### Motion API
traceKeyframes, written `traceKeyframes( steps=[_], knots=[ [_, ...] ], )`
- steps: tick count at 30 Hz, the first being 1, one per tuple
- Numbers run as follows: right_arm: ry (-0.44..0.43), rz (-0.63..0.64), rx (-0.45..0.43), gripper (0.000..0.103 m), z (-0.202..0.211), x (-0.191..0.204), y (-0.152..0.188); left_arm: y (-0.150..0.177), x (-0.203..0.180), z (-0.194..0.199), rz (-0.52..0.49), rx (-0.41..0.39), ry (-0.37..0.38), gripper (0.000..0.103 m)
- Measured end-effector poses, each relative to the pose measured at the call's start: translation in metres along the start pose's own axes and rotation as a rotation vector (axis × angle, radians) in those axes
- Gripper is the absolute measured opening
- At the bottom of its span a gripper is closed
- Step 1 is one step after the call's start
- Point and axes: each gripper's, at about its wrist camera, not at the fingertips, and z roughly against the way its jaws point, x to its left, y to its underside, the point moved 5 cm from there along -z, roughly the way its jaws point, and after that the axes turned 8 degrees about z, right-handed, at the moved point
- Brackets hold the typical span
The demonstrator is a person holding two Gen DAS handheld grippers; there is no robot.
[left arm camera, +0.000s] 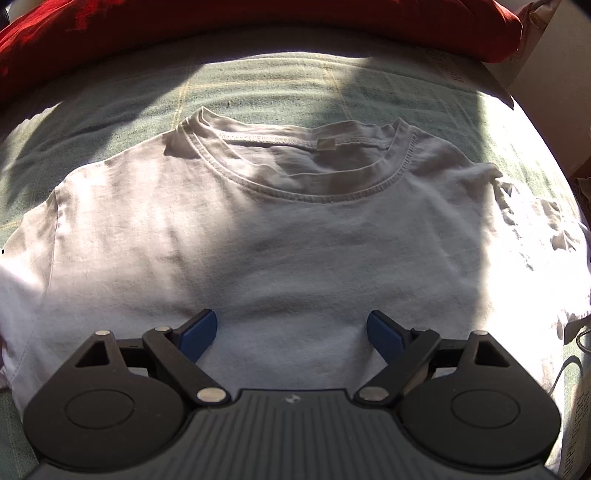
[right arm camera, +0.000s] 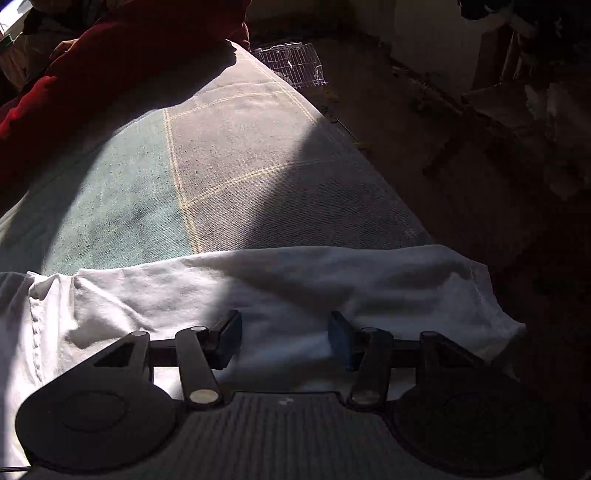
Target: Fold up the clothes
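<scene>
Two matching black handheld grippers with blue finger pads

The left gripper (left arm camera: 291,334) had a ribbed dark-grey body bearing a small pale mark, two round black discs at its sides, and black linkage arms pinned with silver rivets. The right gripper (right arm camera: 285,339) looked the same, its blue pads (right arm camera: 341,341) darkened by shadow.

One white T-shirt (left arm camera: 295,236) lies on one green checked bedcover (left arm camera: 258,88), with one red blanket (left arm camera: 221,22) at the bedcover's far edge. Two grippers are over the T-shirt: the left gripper (left arm camera: 291,334) and the right gripper (right arm camera: 285,338), each with two blue-padded fingers. One wire basket (right arm camera: 291,64) stands beyond the bedcover's far corner.
</scene>
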Motion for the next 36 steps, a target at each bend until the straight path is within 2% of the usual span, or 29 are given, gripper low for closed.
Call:
traceKeyframes(
  steps=[4, 7, 9, 13, 15, 16, 17, 19, 22, 26, 30, 32, 34, 36],
  knots=[
    [0.083, -0.060, 0.022, 0.056, -0.014, -0.060, -0.009, -0.001, 0.000, -0.002, -0.002, -0.010, -0.001, 0.090],
    [0.105, -0.113, 0.023, 0.056, -0.007, -0.077, -0.016, -0.001, -0.001, -0.002, 0.005, -0.020, -0.002, 0.091],
    [0.045, -0.127, -0.024, 0.056, 0.012, -0.070, -0.017, 0.000, 0.000, -0.001, 0.000, -0.028, 0.004, 0.091],
    [-0.016, -0.113, -0.036, 0.058, 0.016, -0.042, -0.005, 0.000, 0.002, 0.001, -0.011, -0.029, 0.019, 0.091],
    [0.000, -0.106, 0.016, 0.058, -0.010, -0.038, 0.000, 0.000, 0.002, 0.001, -0.020, -0.021, 0.026, 0.091],
    [0.008, -0.102, 0.042, 0.061, -0.023, -0.036, 0.002, -0.001, 0.003, 0.001, -0.024, -0.016, 0.030, 0.091],
    [0.016, -0.098, 0.010, 0.070, -0.026, -0.039, -0.001, -0.001, 0.003, 0.001, -0.028, -0.012, 0.035, 0.091],
    [0.032, -0.122, 0.021, 0.073, -0.027, -0.047, -0.010, -0.001, 0.004, 0.001, -0.036, -0.011, 0.045, 0.091],
    [0.031, -0.168, 0.006, 0.071, -0.007, -0.047, -0.015, 0.000, 0.006, 0.001, -0.036, -0.024, 0.055, 0.091],
    [-0.046, -0.076, -0.033, 0.071, 0.027, -0.003, -0.002, 0.003, 0.006, 0.002, -0.030, -0.046, 0.056, 0.091],
    [-0.021, 0.141, -0.030, 0.071, 0.018, 0.061, 0.020, 0.004, 0.006, 0.003, -0.042, -0.055, 0.064, 0.091],
    [0.030, 0.193, -0.003, 0.072, 0.006, 0.071, 0.034, 0.005, 0.007, 0.004, -0.050, -0.055, 0.072, 0.091],
    [0.029, 0.162, -0.023, 0.077, 0.010, 0.070, 0.053, 0.006, 0.008, 0.004, -0.051, -0.057, 0.080, 0.091],
    [0.008, 0.118, 0.007, 0.079, 0.017, 0.061, 0.060, 0.006, 0.009, 0.005, -0.050, -0.058, 0.087, 0.091]
  ],
)
